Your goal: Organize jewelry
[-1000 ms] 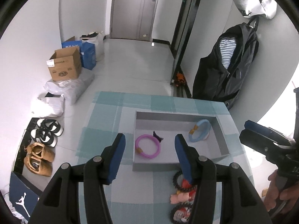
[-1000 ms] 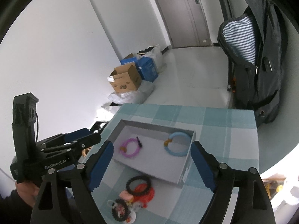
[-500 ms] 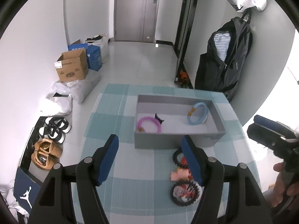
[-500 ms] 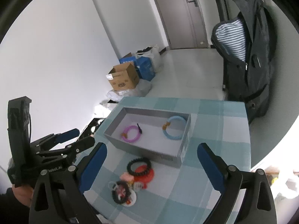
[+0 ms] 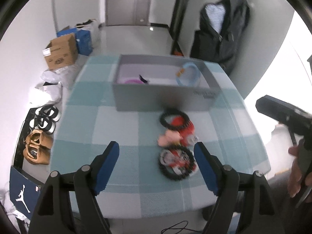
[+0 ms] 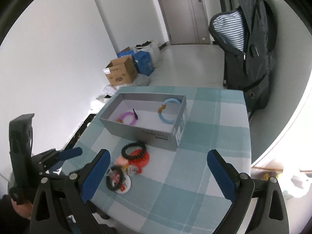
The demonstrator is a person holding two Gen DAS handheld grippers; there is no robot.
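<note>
Jewelry point(image 5: 176, 142) before empty, wide-open left claw point(image 5: 157, 156)

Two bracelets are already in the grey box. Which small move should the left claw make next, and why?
Probably lower the open left claw onto the nearest black beaded bracelet. It lies just ahead between the fingers, outside the grey box, and neither claw holds anything.

Two bracelets point(image 6: 169, 110) inside grey box point(image 6: 140, 132)
</note>
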